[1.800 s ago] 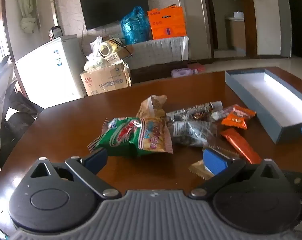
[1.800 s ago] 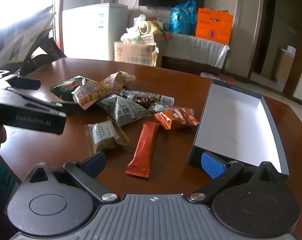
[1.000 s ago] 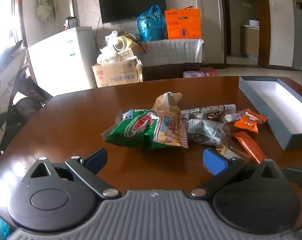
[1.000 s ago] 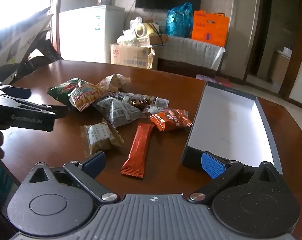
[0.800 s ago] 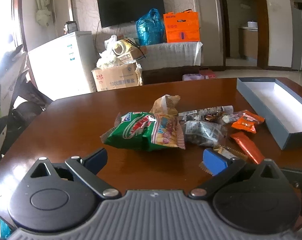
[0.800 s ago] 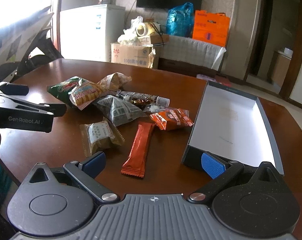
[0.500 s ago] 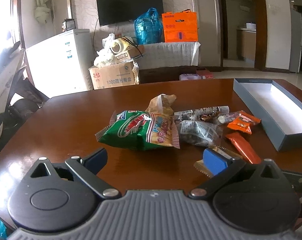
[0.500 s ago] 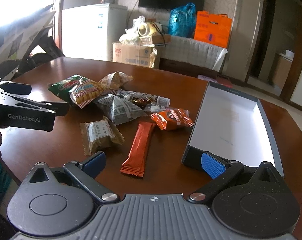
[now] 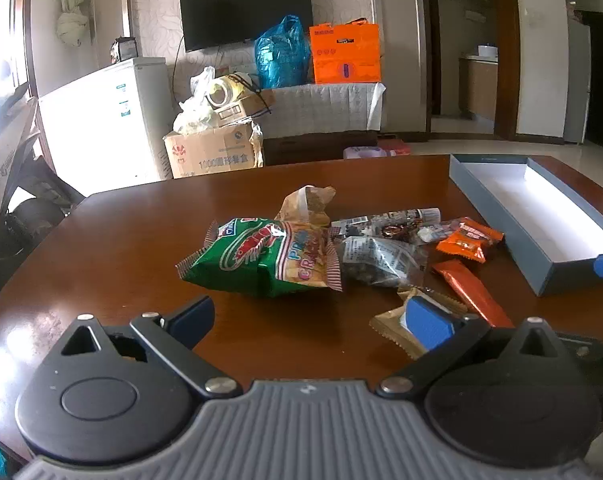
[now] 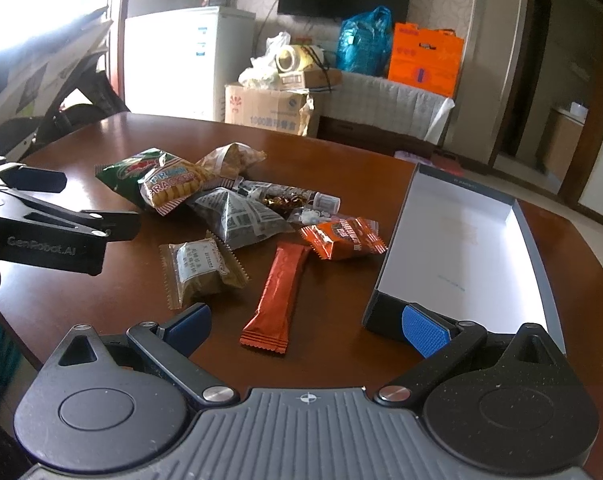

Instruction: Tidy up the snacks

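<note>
A pile of snacks lies mid-table: a green prawn cracker bag (image 9: 265, 258) (image 10: 161, 178), a tan bag (image 9: 307, 204), a grey newspaper-print pack (image 10: 237, 216), an orange pack (image 10: 343, 236), a long orange bar (image 10: 279, 294) and a small tan cookie pack (image 10: 197, 268). An open blue-grey box (image 10: 461, 240) (image 9: 541, 216) with a white inside stands to the right. My left gripper (image 9: 309, 320) is open and empty, short of the cracker bag. My right gripper (image 10: 305, 326) is open and empty, above the orange bar's near end.
The round brown wooden table (image 9: 121, 240) carries everything. The left gripper's body (image 10: 49, 224) shows at the left of the right wrist view. Behind the table stand a white fridge (image 9: 101, 120), a cardboard box (image 9: 213, 152) and a TV (image 9: 245, 8).
Both grippers stayed open and shifted only slightly. The left wrist view swung a little, and the snacks and box stayed in place.
</note>
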Motion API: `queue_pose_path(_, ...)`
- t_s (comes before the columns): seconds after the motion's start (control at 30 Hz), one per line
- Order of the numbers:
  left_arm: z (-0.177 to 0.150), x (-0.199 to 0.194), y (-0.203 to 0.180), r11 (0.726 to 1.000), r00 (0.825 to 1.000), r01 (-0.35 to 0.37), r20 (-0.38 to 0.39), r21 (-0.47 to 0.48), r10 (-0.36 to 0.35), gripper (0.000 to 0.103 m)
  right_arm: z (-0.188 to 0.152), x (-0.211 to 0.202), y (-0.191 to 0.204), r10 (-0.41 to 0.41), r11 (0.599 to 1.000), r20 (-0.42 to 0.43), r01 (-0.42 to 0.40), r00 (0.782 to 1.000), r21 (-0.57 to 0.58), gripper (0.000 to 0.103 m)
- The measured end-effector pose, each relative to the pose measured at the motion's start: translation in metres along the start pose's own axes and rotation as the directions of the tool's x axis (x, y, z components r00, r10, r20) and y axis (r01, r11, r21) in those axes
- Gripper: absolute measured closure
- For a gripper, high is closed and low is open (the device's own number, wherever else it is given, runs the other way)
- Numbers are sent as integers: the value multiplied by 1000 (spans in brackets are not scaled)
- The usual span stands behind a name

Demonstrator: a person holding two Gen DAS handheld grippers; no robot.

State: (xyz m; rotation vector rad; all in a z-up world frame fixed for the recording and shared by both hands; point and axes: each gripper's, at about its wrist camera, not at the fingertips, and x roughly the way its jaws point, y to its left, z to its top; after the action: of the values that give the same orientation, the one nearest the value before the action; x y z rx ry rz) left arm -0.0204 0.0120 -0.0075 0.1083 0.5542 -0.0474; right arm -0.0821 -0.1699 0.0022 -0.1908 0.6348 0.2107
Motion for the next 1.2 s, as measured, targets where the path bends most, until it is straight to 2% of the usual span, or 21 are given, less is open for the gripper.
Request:
queue_pose_path(0.23,-8,6,-16,995,998,60,-9,79,-60,0,-2,4,-2,5,1000,1,-5,1000,-21,2)
queue_pose_path(0.5,-8,24,-28,965,976,219,-26,142,-218,1,-4,7,-3,37,997,-19,-38,999,-65,6)
queue_pose_path(0.6,-8,30,-28,946,960,282,-49,163,-277,15,-5,9,-7,53,997,-24,-54,998,-52,7)
queue_pose_path(0.73,-9,38,-29,922,941,338,-81,190,-328,20,-6,12,-10,86,995,-22,-87,996,-51,7)
queue_pose_path(0.8,-8,39,-25,913,931,366,-79,181,-357,22,-7,14,-7,112,992,-27,-113,993,-63,7)
queue_pose_path(0.9,-5,39,-20,901,916,402,-64,162,-397,30,-7,17,1,138,984,-30,-141,990,-107,8)
queue_pose_path(0.93,-6,41,-19,899,913,407,-71,162,-401,34,-7,18,3,144,982,-31,-147,989,-122,9)
queue_pose_path(1.0,-8,45,-20,893,910,415,-96,174,-404,36,-7,19,6,146,980,-31,-149,989,-132,11)
queue_pose_path(1.07,-10,48,-22,885,906,422,-104,199,-409,40,-5,20,6,149,980,-23,-151,989,-127,18)
queue_pose_path(1.1,-10,49,-23,877,901,433,-102,207,-421,47,-5,21,5,151,981,-20,-153,988,-123,20)
queue_pose_path(1.17,-7,51,-22,865,885,466,-107,189,-453,48,-4,23,4,157,980,-19,-158,987,-118,23)
queue_pose_path(1.2,-7,52,-22,866,885,466,-106,183,-454,49,-4,25,5,152,980,-23,-154,988,-123,23)
